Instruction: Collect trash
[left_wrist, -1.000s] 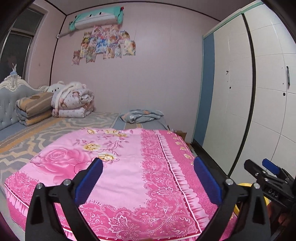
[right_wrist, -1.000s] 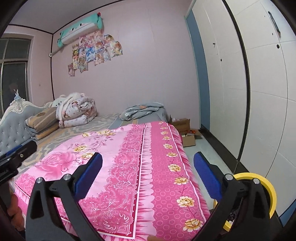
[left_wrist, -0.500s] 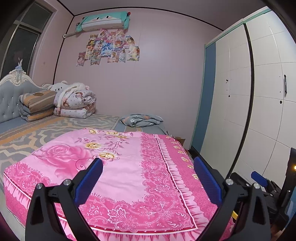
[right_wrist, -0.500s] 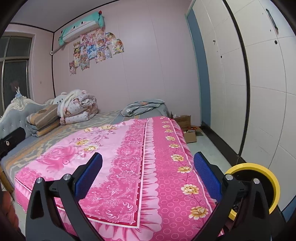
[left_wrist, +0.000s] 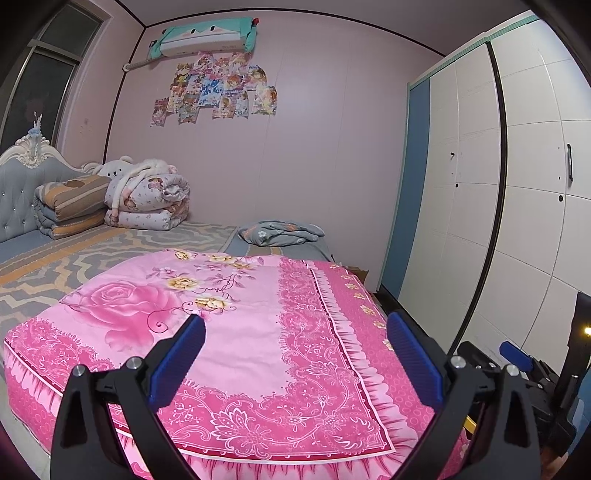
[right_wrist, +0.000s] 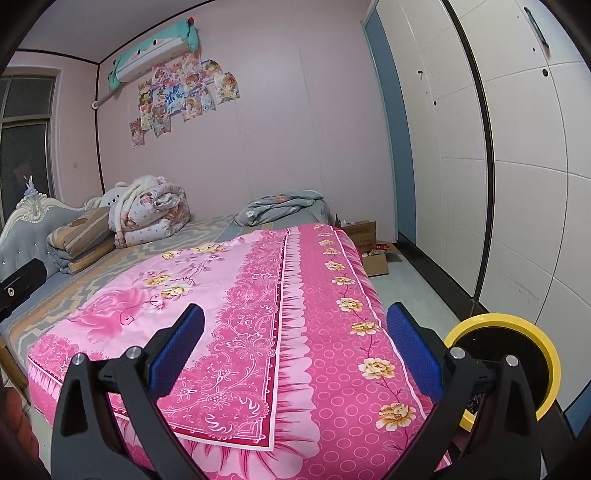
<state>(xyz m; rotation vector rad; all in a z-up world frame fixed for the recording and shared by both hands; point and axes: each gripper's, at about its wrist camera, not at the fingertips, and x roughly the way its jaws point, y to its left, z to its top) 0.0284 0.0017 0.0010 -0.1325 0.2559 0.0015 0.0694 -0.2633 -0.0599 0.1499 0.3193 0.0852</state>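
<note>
My left gripper (left_wrist: 295, 354) is open and empty, held above the near end of a bed with a pink floral quilt (left_wrist: 236, 332). My right gripper (right_wrist: 295, 350) is open and empty over the same quilt (right_wrist: 258, 314), nearer its right edge. A yellow-rimmed trash bin (right_wrist: 517, 332) with a dark inside stands on the floor at the bed's right corner, beside my right finger. No loose trash shows on the quilt. The right gripper also shows at the right edge of the left wrist view (left_wrist: 517, 363).
Folded quilts (left_wrist: 147, 203) and pillows lie by the grey headboard (left_wrist: 22, 192). A grey bundle (right_wrist: 284, 208) lies at the bed's far side. Open cardboard boxes (right_wrist: 373, 251) sit on the floor beyond the bed. White wardrobe doors (right_wrist: 517, 184) line the right side of a narrow floor strip.
Both views have dropped and pulled back a little, so the bed sits lower and flatter in frame. Both grippers stay open and empty.
</note>
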